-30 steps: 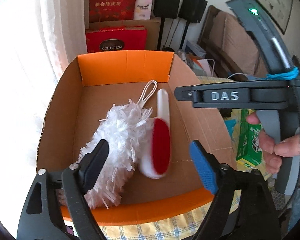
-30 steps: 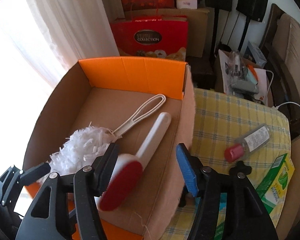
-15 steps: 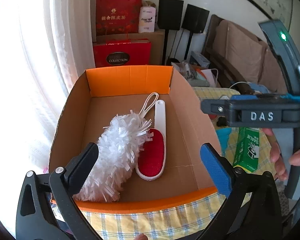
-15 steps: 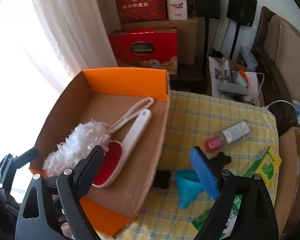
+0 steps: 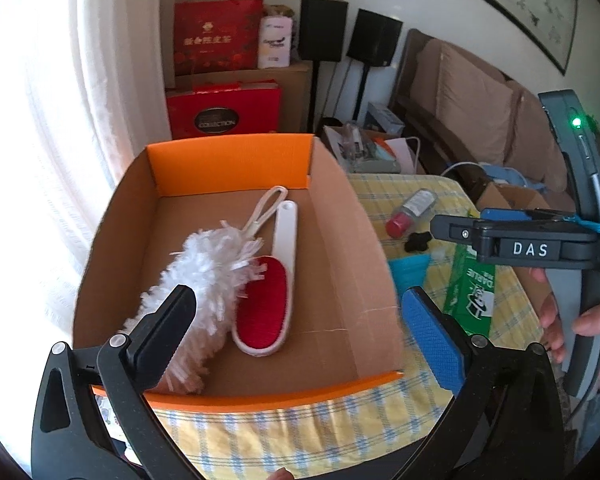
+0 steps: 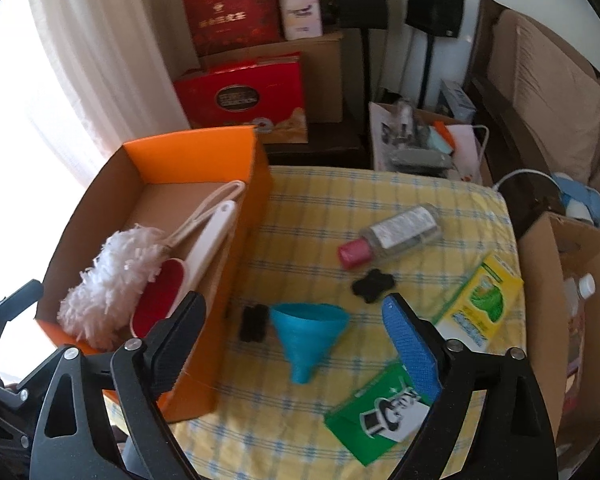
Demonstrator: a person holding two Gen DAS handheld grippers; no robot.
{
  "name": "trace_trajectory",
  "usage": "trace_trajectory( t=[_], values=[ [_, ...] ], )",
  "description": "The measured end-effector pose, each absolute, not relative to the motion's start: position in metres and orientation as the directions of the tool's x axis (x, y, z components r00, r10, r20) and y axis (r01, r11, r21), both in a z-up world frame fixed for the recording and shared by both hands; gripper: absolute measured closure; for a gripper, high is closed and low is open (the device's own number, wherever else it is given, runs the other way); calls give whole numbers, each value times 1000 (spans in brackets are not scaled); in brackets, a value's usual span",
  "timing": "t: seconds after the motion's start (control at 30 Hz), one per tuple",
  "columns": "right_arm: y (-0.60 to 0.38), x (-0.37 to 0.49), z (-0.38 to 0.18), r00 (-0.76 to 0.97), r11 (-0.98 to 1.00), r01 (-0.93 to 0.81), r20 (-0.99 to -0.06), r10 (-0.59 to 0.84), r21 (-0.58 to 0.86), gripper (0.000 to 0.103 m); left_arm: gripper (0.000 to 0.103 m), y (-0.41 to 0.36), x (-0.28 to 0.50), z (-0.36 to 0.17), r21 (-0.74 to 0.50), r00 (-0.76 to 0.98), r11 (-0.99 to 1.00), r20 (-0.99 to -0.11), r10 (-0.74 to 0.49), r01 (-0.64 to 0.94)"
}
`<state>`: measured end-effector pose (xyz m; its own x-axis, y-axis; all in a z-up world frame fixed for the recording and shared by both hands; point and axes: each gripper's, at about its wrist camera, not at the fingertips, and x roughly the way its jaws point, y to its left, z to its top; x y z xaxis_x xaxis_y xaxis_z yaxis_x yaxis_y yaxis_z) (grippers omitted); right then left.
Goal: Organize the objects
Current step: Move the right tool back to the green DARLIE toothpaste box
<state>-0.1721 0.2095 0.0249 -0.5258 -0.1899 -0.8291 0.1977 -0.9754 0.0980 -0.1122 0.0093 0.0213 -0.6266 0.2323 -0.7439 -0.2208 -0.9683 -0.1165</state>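
An open cardboard box (image 5: 340, 248) with orange flaps holds a fluffy white duster (image 5: 204, 276) and a white-handled red lint brush (image 5: 264, 308) side by side. My left gripper (image 5: 300, 332) hangs open above the box's near edge, gripping nothing. My right gripper (image 6: 296, 320) is over the yellow checked tablecloth (image 6: 308, 216) to the right of the box, and its jaws are opening with nothing gripped. Beneath it lies a blue funnel (image 6: 308, 328). Around the funnel are a clear bottle with a pink cap (image 6: 396, 232), two small black pieces (image 6: 374, 284) and a green packet (image 6: 380, 412).
A yellow-green carton (image 6: 480, 304) lies near the table's right edge. Beyond that edge stands an open cardboard carton (image 6: 572, 280). Red gift bags (image 6: 244, 96), speakers and a sofa are behind the table, and a bright curtain is at the left.
Both grippers pulled back and up from the box and opened wider. The lint brush, tilted between the right jaws a second ago, now lies flat in the box. The right gripper swung right over the table.
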Motion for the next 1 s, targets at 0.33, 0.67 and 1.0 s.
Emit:
trace_trajectory(
  t=[0.33, 0.67, 1.0],
  values=[
    [261, -167, 21, -530, -990, 117, -839, -125, 74, 10, 0, 64, -106, 14, -103, -591, -941, -755, 285, -321],
    [307, -170, 7, -504, -996, 26, -860, -85, 83, 10, 0, 122, -99, -5, -93, -540, -902, -774, 331, -421],
    [342, -177, -10, -482, -994, -52, -874, -61, 98, 10, 0, 164, -96, -25, -85, -502, -871, -789, 355, -483]
  ],
)
